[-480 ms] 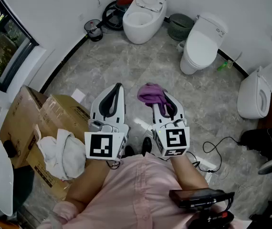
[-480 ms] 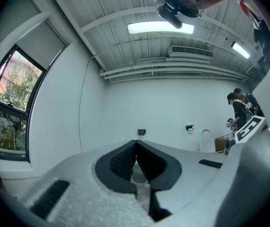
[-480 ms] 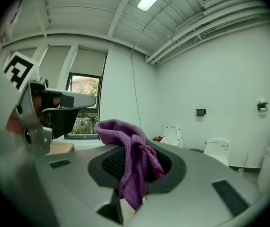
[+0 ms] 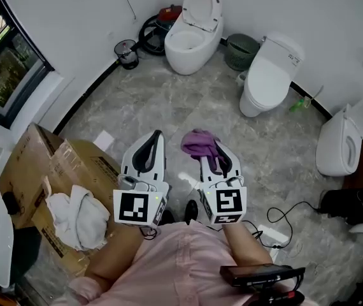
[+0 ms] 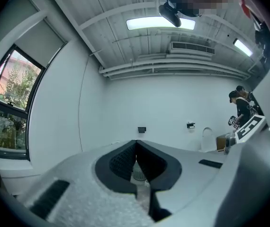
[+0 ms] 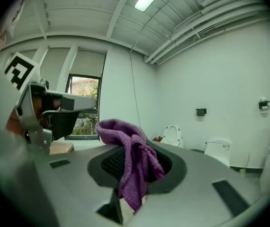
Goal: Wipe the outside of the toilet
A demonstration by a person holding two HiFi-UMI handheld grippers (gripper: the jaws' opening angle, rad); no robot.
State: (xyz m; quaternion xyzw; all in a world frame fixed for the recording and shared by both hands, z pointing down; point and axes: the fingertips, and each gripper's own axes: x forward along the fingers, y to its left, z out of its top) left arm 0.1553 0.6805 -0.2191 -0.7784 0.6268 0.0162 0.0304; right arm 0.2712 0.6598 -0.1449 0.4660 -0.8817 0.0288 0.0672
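Purple cloth (image 4: 200,141) readied, well short of the open-lidded toilet (image 4: 197,46)
Right gripper (image 4: 212,148) clamps it for wiping; left gripper (image 4: 155,137) closed, empty.

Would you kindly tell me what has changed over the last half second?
Nothing was taken hold of or let go. The whole head view slid slightly down the frame, so the camera shifted rather than the objects. The right tongs stay shut on the purple cloth, the left tongs stay shut and empty, and the open toilet stands untouched.
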